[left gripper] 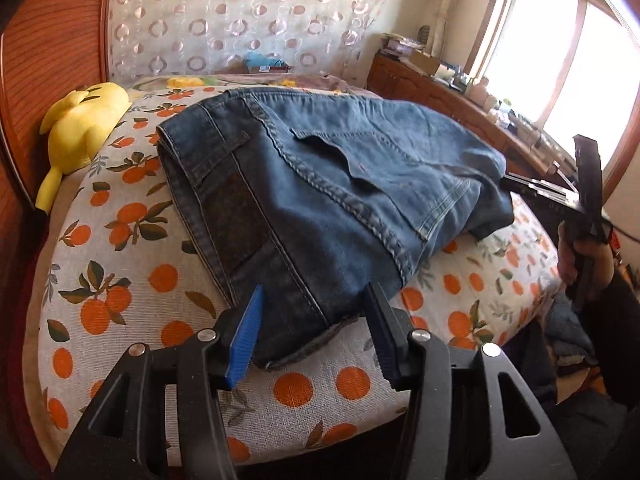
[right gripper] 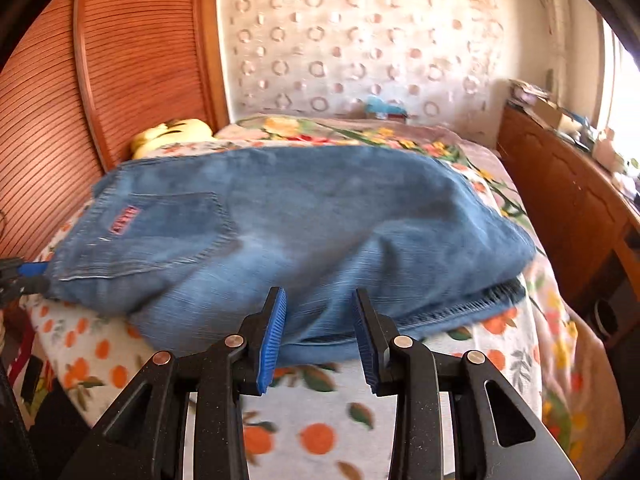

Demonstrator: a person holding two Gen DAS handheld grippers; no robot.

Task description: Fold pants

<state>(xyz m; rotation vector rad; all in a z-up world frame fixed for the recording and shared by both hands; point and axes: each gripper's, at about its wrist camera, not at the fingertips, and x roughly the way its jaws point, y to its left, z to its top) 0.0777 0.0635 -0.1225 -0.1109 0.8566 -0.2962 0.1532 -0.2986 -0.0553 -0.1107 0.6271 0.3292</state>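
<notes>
Folded jeans on our orange-print bed

Our left gripper [left gripper: 316, 300] gapes wide at the jeans' [left gripper: 320, 168] near edge, gripping nothing; our right gripper [right gripper: 319, 306] stands narrower, also empty.

Wooden headboard [right gripper: 120, 80], ring-patterned curtain [left gripper: 240, 20], bright window [left gripper: 560, 60], cluttered wooden dresser [left gripper: 440, 92], orange-print bedsheet [left gripper: 120, 280].

A small pink-red embroidered label [right gripper: 124, 220] sits on the back pocket [right gripper: 160, 236] of the blue jeans [right gripper: 320, 216] lying on the bed, seen from the right wrist camera; its letters are too blurred to read. From the left wrist camera, a dark patch [left gripper: 240, 224] by the waistband of the jeans [left gripper: 320, 168] shows no legible wording. No other text, number or sign can be read.
</notes>
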